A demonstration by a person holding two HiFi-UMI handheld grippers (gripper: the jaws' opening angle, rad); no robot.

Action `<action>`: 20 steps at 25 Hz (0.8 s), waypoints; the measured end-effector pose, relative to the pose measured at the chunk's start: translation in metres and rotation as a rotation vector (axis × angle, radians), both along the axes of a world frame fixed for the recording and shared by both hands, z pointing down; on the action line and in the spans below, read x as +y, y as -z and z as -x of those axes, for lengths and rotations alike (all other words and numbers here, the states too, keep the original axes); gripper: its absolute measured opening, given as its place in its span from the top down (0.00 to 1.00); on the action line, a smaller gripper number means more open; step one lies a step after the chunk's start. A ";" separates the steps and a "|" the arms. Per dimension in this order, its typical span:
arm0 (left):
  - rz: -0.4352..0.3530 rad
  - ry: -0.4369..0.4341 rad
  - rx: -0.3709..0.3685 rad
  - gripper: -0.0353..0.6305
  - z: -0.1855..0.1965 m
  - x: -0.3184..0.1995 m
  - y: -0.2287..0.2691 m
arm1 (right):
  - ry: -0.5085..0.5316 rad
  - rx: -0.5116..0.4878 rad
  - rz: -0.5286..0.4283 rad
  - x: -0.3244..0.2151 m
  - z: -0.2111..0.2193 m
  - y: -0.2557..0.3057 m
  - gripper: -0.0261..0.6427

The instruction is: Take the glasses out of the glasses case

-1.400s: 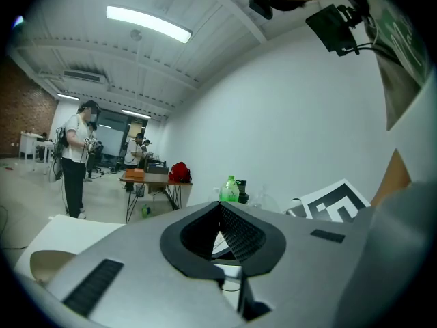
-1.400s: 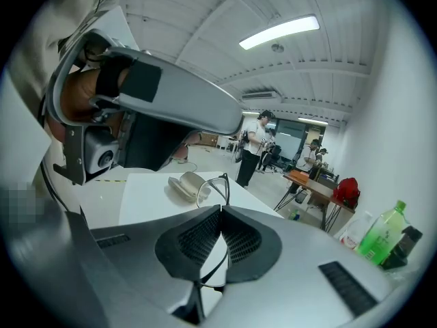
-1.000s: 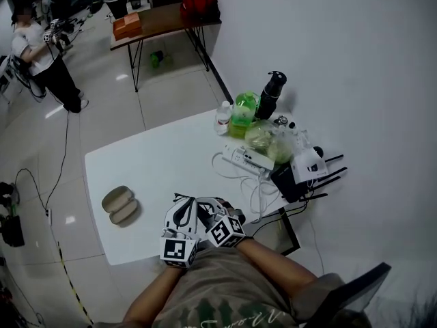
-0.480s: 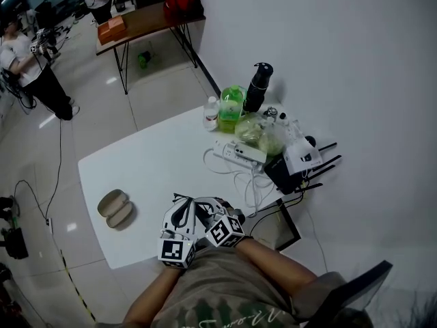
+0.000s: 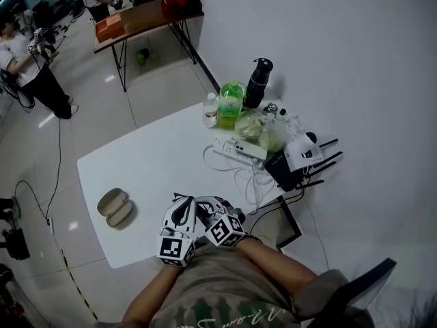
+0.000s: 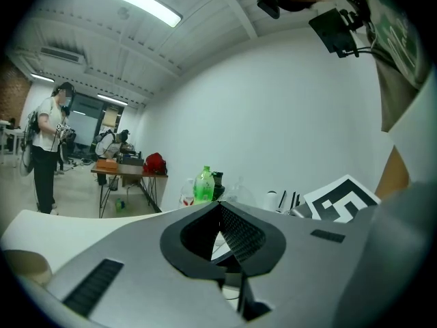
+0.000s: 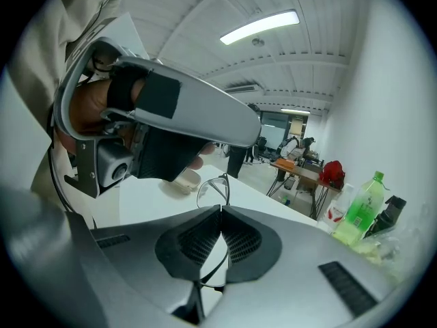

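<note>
Right claw [image 7: 220, 209] pinches the glasses [image 7: 211, 186]; left claw [image 6: 218, 204] is closed, empty. Both sit by the tabletop's [image 5: 157, 162] near edge, well apart from the open case [image 5: 115, 208].

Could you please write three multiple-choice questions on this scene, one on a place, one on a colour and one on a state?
1. Where on the table does the glasses case lie?
A. near the edge at the head view's left
B. at its middle
C. at its far right corner

2. What colour is the tall plastic bottle at the table's far side?
A. red
B. green
C. blue

3. How does the right tool stand?
A. wide open and empty
B. shut on the glasses
C. shut on the glasses case

Answers:
1 A: the head view shows the case lying open by the left-hand edge, apart from both tools.
2 B: its body is bright green in the head view.
3 B: the right gripper view shows the jaws closed on the thin wire frame.
</note>
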State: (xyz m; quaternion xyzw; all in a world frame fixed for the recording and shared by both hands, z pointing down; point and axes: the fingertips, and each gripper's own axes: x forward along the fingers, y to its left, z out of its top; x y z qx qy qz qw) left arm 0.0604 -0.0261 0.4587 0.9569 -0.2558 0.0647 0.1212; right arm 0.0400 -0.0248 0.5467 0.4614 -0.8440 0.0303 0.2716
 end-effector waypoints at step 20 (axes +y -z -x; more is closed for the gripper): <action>0.021 0.055 -0.016 0.94 0.020 -0.007 -0.014 | -0.014 -0.043 0.014 -0.006 0.001 -0.004 0.94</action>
